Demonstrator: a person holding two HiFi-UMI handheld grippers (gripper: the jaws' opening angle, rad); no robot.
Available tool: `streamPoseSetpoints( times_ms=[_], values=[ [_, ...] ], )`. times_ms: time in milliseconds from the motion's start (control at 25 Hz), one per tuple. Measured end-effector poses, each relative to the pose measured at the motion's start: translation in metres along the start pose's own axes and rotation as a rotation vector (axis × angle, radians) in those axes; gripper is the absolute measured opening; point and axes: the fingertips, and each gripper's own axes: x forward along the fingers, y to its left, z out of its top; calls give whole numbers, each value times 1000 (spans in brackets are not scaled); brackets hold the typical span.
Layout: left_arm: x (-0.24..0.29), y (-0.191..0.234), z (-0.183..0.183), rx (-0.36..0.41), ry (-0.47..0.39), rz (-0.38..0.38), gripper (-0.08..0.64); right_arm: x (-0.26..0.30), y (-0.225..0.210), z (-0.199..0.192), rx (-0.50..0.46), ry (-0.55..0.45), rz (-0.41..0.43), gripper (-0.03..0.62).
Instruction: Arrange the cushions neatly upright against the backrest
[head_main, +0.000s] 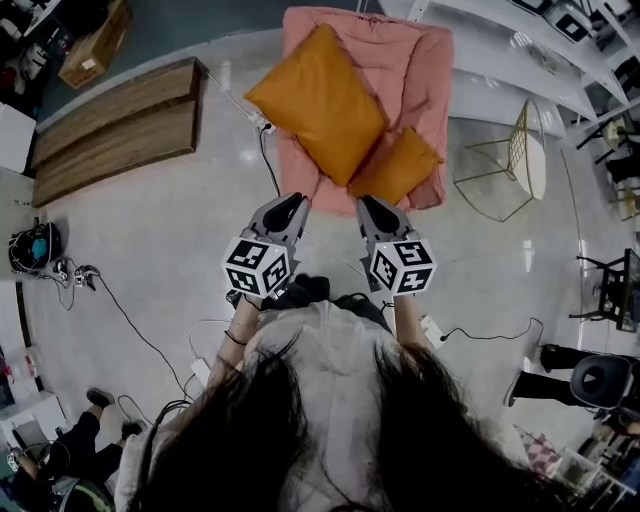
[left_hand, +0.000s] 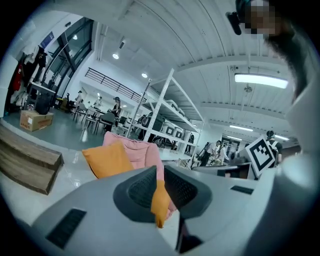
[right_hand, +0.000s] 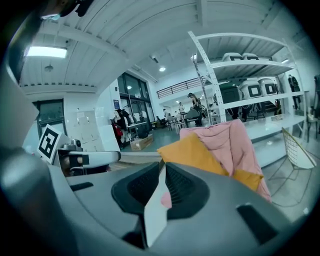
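The large orange cushion (head_main: 322, 100) is plump and square, turned corner-down like a diamond; it sits on the left half of the pink armchair (head_main: 426, 108), propped at a slant with its upper part towards the backrest (head_main: 405, 48) and one corner hanging past the chair's left edge. The small orange cushion (head_main: 395, 165) is the same colour and also skewed; it lies lower, on the front right of the seat, well short of the backrest, with its left edge touching and partly tucked under the large cushion's lower corner.
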Motion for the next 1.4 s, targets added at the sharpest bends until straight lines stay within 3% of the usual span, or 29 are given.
streamPoseSetpoints(
  times_ms=[560, 920, 1400],
  values=[
    [7, 24, -6, -42, 29, -38, 43, -6, -27, -10, 15, 31, -134, 54],
    [38, 43, -9, -74, 56, -5, 43, 28, -53, -7, 15, 63, -100, 54],
    [131, 94, -17, -136, 103, 164, 55, 112, -151, 17, 4, 130, -2, 54]
  ],
)
